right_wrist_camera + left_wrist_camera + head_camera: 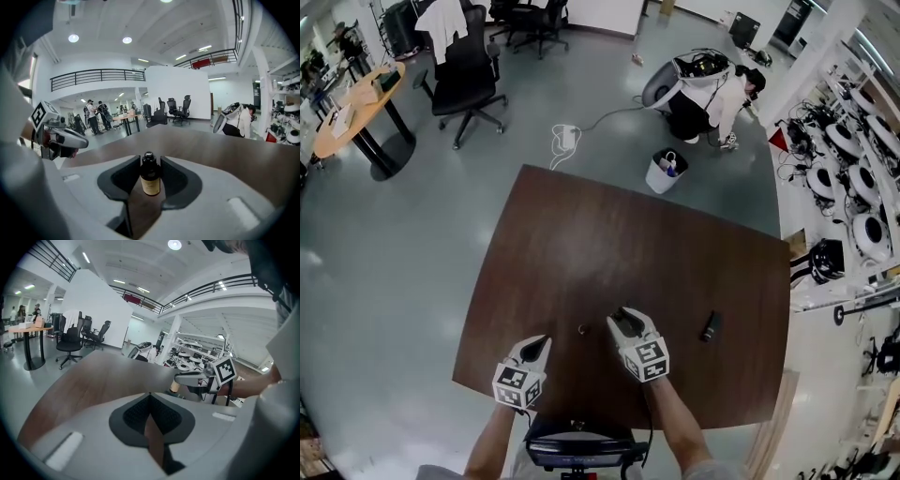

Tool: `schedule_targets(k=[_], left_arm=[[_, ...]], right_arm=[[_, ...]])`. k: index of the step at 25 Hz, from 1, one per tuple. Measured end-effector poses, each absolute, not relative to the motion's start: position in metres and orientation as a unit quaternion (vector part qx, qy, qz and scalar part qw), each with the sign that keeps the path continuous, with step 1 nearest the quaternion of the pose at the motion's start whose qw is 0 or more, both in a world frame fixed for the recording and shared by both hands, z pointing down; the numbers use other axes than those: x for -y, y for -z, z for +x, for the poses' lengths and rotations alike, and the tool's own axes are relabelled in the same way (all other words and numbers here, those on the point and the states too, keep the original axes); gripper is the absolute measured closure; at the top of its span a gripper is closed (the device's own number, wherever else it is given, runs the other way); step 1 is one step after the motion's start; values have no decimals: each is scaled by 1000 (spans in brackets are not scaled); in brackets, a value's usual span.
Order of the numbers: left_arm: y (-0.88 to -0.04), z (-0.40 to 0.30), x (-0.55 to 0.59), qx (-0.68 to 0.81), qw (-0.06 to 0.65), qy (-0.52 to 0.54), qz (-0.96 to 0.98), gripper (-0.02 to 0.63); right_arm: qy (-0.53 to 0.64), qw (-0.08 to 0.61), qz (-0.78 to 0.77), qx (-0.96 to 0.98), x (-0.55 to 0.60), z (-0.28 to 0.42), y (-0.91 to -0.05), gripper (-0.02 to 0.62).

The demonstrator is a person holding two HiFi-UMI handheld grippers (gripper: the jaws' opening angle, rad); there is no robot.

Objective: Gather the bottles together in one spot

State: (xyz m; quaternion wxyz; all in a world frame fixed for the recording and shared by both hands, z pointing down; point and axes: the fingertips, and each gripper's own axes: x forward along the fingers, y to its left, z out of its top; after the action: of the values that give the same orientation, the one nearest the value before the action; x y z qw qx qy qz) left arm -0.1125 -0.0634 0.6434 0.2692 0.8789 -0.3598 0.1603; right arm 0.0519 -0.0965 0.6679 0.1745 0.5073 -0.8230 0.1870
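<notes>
Risks dropping or toppling the small brown bottle (150,177), pinched upright in the right gripper (627,321) near six o'clock on the table (609,234), through a loose squeeze or a bump from the left gripper (539,348), pressed together empty at its eight o'clock.

A dark brown wooden table (581,244) stands on the grey floor (384,244), its top mostly bare. Toward its right edge lies what looks like a small dark bottle (709,325) on its side. Near the front edge sits a small round dark thing (582,330), too small to identify
</notes>
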Motion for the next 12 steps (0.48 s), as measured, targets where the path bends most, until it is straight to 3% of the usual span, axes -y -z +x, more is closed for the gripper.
schedule_targets(k=[12], left_arm=[[-645,-114,52,362,269,-170,876,603]], right_arm=[[-168,178,452,857,54,7,-702,463]])
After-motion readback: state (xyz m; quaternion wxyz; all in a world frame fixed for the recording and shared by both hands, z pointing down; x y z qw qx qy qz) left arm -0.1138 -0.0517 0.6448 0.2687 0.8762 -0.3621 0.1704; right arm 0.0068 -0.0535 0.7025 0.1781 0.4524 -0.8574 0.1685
